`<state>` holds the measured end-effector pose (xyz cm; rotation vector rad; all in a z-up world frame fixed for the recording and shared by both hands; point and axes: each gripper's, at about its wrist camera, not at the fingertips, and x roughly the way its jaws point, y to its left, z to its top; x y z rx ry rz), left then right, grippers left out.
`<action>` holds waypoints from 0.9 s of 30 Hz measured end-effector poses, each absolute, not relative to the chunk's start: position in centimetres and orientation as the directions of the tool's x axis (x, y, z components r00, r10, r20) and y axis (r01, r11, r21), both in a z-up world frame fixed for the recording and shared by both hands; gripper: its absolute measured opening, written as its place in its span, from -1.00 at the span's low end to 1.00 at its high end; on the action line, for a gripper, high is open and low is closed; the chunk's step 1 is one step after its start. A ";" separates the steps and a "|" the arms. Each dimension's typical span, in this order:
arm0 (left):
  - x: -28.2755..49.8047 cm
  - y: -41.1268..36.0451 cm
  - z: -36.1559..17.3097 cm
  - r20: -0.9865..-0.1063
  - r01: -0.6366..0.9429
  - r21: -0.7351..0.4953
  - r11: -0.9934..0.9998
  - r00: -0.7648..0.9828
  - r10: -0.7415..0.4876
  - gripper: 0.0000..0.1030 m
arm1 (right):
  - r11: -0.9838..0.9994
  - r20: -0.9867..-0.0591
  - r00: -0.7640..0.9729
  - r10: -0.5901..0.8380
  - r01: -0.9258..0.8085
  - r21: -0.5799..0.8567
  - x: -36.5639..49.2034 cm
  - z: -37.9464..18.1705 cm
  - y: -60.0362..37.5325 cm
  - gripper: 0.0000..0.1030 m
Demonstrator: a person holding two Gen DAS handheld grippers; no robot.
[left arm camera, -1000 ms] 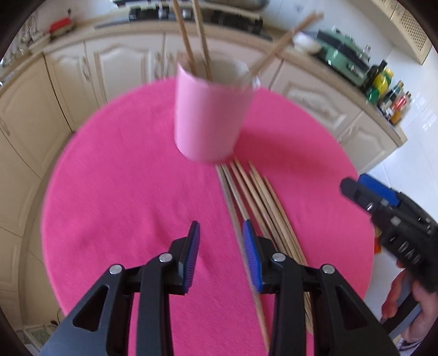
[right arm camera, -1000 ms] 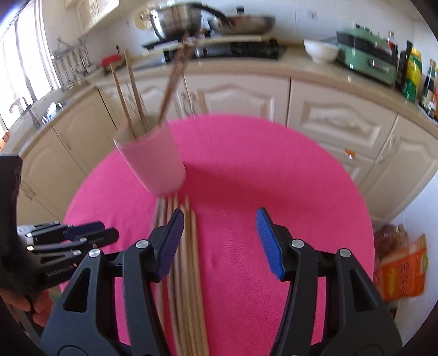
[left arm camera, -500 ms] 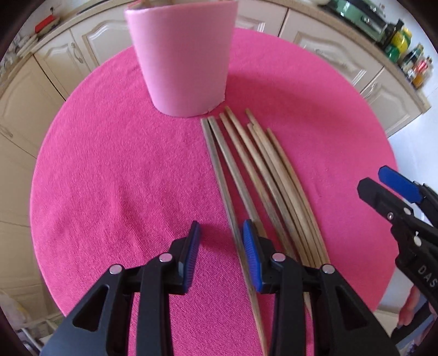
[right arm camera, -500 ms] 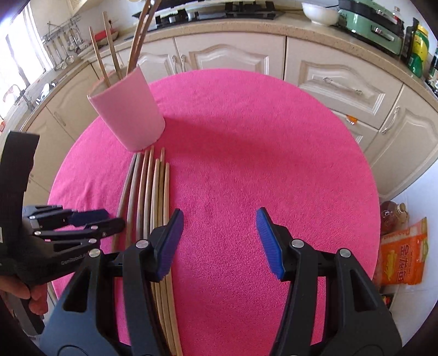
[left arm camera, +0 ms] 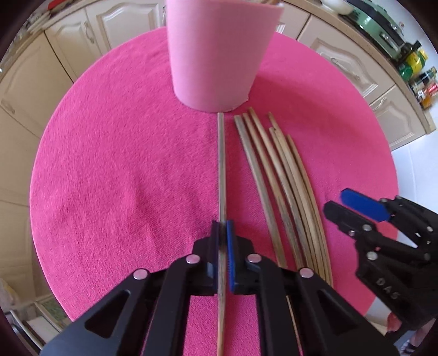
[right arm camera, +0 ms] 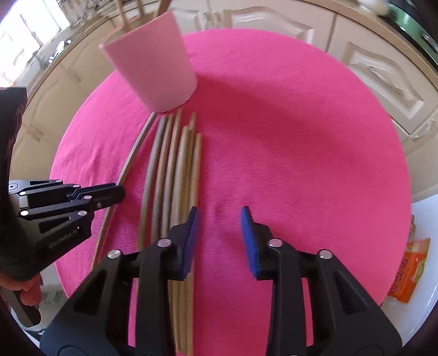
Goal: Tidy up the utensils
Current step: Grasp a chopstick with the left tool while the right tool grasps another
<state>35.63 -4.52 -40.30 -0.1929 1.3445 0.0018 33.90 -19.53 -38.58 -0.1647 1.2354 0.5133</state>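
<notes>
Kitchen setting: cream panelled cabinets (left arm camera: 68, 52) run behind and around a round table covered in a bright pink cloth (left arm camera: 123, 169). Beige countertop (left arm camera: 383, 57) on the right of the left wrist view carries a green appliance (left arm camera: 377, 24) and a cluster of bottles (left arm camera: 416, 74). Right wrist view shows strong window light at upper left and an orange packet (right arm camera: 408, 271) on the pale floor beyond the table's right edge.

A pale pink cup (left arm camera: 219, 52) stands on the cloth at the far side of the table. Its top is cut off in the left view; wooden sticks appear to rise from it in the right view, but blurred.

Left gripper (left arm camera: 223, 232): jaws pressed together, pinching a single chopstick (left arm camera: 221, 164). That stick runs straight ahead from the jaws, its far end right at the base of the cup; whether it touches, cannot tell.

Loose chopsticks (left arm camera: 279, 191) lie in a fanned bundle on the cloth just to the right of the held stick, far tips near the cup's base, set apart from the held one by a strip of pink.

Right gripper (right arm camera: 219, 232): jaws spread, nothing between them, blue pads visible. It hovers above the cloth with its left finger over the near end of the bundle.
</notes>
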 end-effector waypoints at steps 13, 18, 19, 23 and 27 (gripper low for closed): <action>33.6 -1.6 -40.1 -0.959 -0.148 -0.190 0.971 0.241 -0.151 -0.89 | 0.862 -0.981 0.166 0.099 -0.507 0.001 34.9 -39.6 -15.0 -0.50; 32.6 0.2 -39.2 -0.951 -0.139 -0.206 0.969 0.261 -0.165 -0.89 | 0.872 -0.982 0.149 0.116 -0.488 0.029 35.2 -39.6 -15.1 -0.81; 32.5 0.3 -39.0 -0.948 -0.136 -0.211 0.968 0.268 -0.169 -0.89 | 0.878 -0.981 0.143 0.128 -0.476 0.045 35.3 -39.6 -15.6 -0.82; 32.2 0.8 -38.4 -0.942 -0.131 -0.217 0.967 0.286 -0.172 -0.89 | 0.894 -0.976 0.131 0.173 -0.436 0.100 35.8 -39.4 -16.8 -0.84; 31.7 1.7 -37.8 -0.937 -0.132 -0.222 0.966 0.303 -0.174 -0.89 | 0.905 -0.962 0.139 0.235 -0.392 0.165 36.2 -38.6 -18.0 -0.92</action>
